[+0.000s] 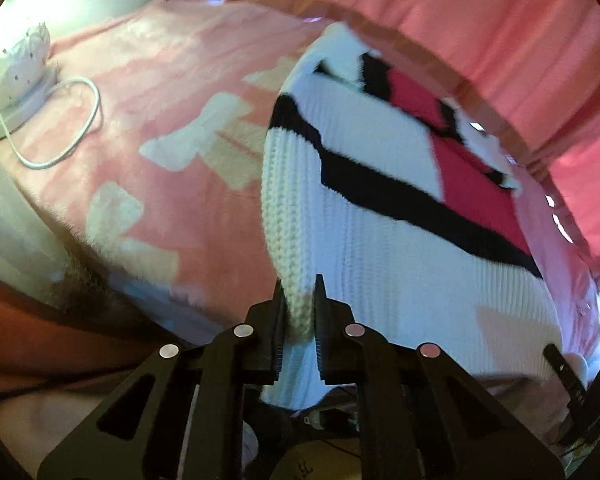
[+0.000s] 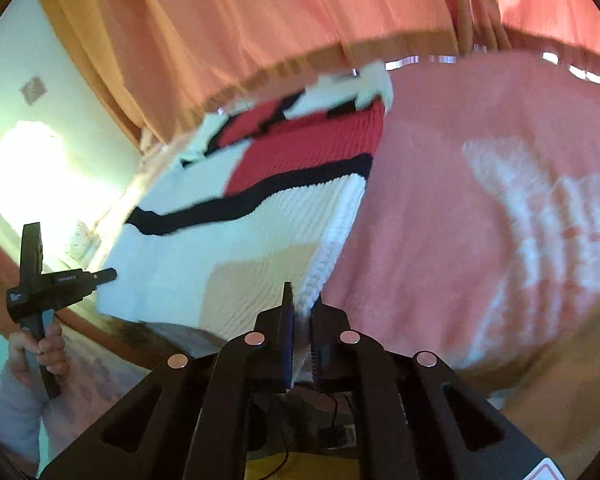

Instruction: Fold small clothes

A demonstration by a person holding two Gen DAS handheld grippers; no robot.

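Both tongs clamped on sweater (image 1: 380, 208) hem, lamp (image 1: 14, 76) only in left view

White ribbed knit sweater (image 1: 380, 208) with black stripes and a red panel, spread across frame centre to upper right on the bed, its near ribbed hem corners lifted at lower centre.

A bed under a fuzzy pink blanket (image 1: 172, 80) with pale blocky patterns fills the room's middle. Salmon curtains (image 2: 260, 20) hang behind it. A white dotted lamp (image 1: 14, 68) with its looped cord (image 1: 80, 120) sits on the blanket by a brightly lit pale wall (image 2: 60, 92).
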